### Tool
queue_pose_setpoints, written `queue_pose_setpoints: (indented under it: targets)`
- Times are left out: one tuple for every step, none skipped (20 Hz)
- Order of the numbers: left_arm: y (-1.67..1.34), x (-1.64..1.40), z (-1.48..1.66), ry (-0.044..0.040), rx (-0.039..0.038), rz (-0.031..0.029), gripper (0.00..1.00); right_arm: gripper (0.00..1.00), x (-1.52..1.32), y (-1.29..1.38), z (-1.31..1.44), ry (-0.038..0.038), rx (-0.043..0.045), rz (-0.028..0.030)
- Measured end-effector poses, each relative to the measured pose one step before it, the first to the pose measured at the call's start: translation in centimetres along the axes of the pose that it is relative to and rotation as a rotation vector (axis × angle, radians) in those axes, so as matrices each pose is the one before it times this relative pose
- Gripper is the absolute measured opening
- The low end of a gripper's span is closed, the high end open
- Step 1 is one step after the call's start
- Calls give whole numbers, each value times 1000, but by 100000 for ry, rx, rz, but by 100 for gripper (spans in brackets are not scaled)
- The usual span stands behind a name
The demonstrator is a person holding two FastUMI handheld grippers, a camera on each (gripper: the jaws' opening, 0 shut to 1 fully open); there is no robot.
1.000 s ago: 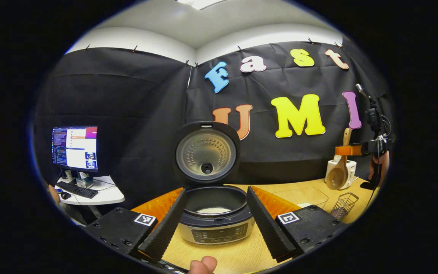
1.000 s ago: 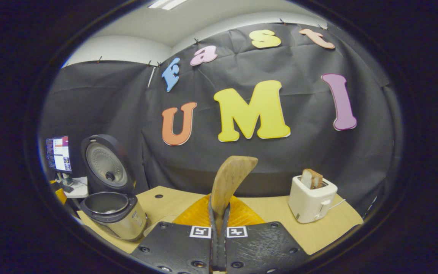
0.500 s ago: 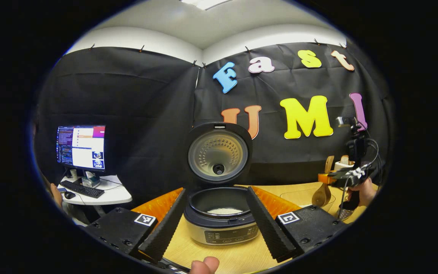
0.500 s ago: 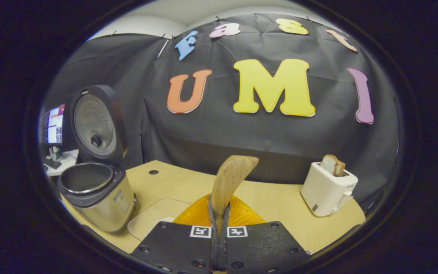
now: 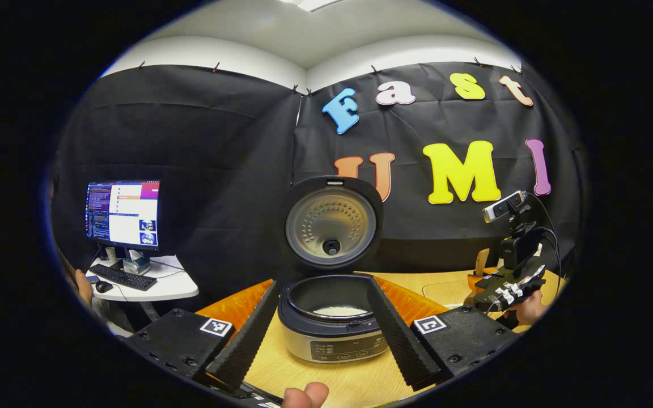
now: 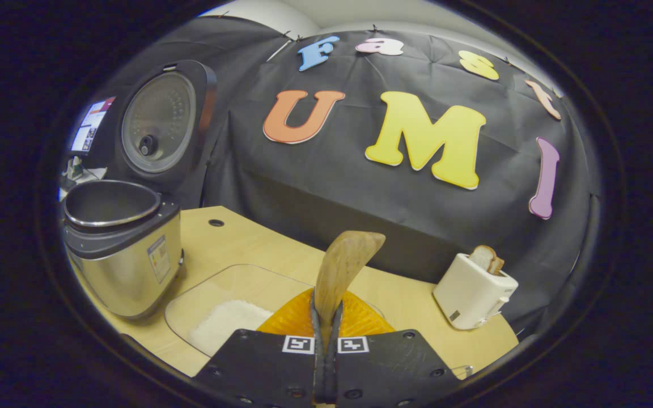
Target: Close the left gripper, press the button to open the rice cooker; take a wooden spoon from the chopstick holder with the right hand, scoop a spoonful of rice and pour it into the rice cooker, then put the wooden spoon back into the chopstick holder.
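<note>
The rice cooker (image 5: pixel 333 340) stands straight ahead with its lid (image 5: pixel 332 224) raised, and white rice (image 5: pixel 338 310) lies in the pot. My left gripper (image 5: pixel 322 285) is open, one finger either side of the cooker, touching nothing. My right gripper (image 6: pixel 326 310) is shut on the wooden spoon (image 6: pixel 344 263), which sticks up past the fingertips. It hovers just above a glass bowl (image 6: pixel 202 286) holding a heap of rice (image 6: pixel 225 321). In the left gripper view the right gripper (image 5: pixel 502 286) sits low at the right, the spoon handle (image 5: pixel 480 262) poking above it.
A white toaster (image 6: pixel 471 292) with bread in it stands at the back right of the wooden table (image 6: pixel 281 255). In the right gripper view the open cooker (image 6: pixel 119 249) is close on the left. A monitor (image 5: pixel 123 214) and keyboard sit on a side desk.
My right gripper has dropped with the spoon from high above the table down to the glass bowl, which now shows below it. The left gripper stays open and has hardly moved.
</note>
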State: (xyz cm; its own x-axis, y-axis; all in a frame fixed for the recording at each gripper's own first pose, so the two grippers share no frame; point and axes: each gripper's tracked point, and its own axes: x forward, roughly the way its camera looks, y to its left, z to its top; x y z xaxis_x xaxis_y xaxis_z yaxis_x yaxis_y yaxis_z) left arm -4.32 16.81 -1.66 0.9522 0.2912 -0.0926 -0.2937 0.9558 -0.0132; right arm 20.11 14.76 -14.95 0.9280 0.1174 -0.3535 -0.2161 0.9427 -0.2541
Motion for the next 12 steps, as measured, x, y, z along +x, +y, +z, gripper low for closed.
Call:
queue_pose_setpoints:
  targets:
    - [338, 62, 7, 48, -363, 611, 100, 0, -156, 760, 62, 361, 3463, 1627]
    - [275, -75, -79, 124, -507, 680, 100, 0, -82, 796, 55, 212, 2748, 1407]
    - [122, -56, -122, 430, -600, 207, 100, 0, -41, 784, 36, 430, 2525, 1264]
    - [-25, 13, -76, 385, -479, -6, 100, 0, 8, 805, 75, 319, 3820, 1669]
    - [93, 68, 74, -145, -245, 99, 100, 0, -33, 1077, -13, 973, 5276, 2300]
    - [108, 46, -37, 58, -119, 99, 100, 2, 41, 693, -82, 1062, 4470, 1749]
    - [-110, -44, 2, 303, -147, -452, 100, 0, 41, 635, 68, 1262, 4176, 1340]
    - [-166, -46, -55, 176, -217, -450, 100, 0, 78, 399, 36, 873, 3548, 1149]
    - [-102, 16, 1, 126, -168, -290, 100, 0, 84, 218, 190, 356, 2884, 560]
    - [76, 12, -27, -85, -116, -142, 100, 0, 78, -52, 136, 506, 3571, 623]
    - [27, -21, 22, 24, -100, 6, 100, 0, 48, -123, 145, 557, 4357, 805]
    - [31, 77, -42, 57, -86, 150, 100, 0, 104, -285, 52, 664, 4938, 678]
